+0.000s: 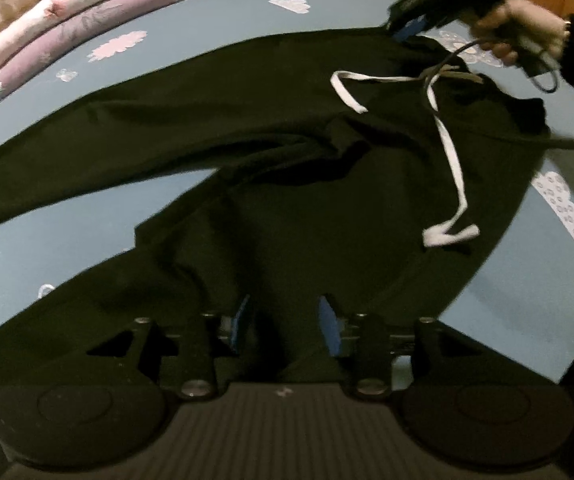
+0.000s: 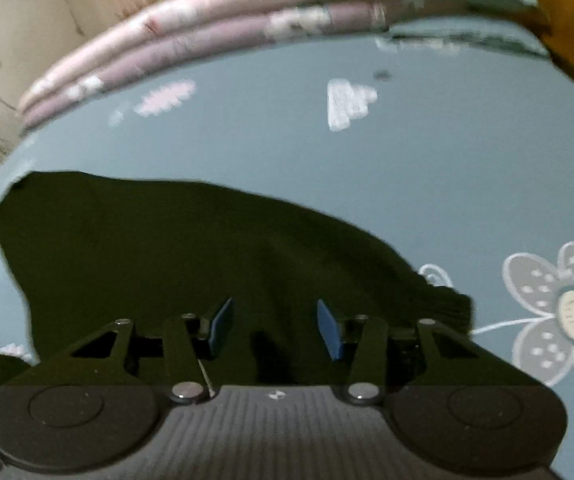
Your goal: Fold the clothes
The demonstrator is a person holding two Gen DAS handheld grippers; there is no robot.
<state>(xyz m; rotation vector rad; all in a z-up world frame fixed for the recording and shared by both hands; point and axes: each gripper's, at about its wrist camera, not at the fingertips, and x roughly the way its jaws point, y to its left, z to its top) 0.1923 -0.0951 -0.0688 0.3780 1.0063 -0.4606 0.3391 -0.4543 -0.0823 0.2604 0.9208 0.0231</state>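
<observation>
A bed (image 1: 247, 36) carries everything, covered by a blue-grey sheet (image 2: 407, 184) printed with flowers and clouds. Dark trousers (image 1: 287, 184) with a white drawstring (image 1: 453, 168) lie spread across the bed's middle. Folded pink and purple quilts (image 2: 215, 20) are stacked along its far edge, with blue-grey pillows (image 2: 459, 0) beside them at the far corner.

Left wrist cam rides on the left gripper (image 1: 285, 316), pitched steeply down, close over the dark trousers (image 1: 247, 168) on the blue bedsheet (image 1: 67, 256). It looks across the bed and catches the right gripper (image 1: 407, 34) and the hand (image 1: 523, 28) at the far edge. Right wrist cam rides on the right gripper (image 2: 275, 330), also tilted down, close over one end of the trousers (image 2: 167, 248). Both views share the trousers, the sheet (image 2: 367, 184) and the folded pink quilts (image 1: 47, 36) (image 2: 207, 12) at the top.
</observation>
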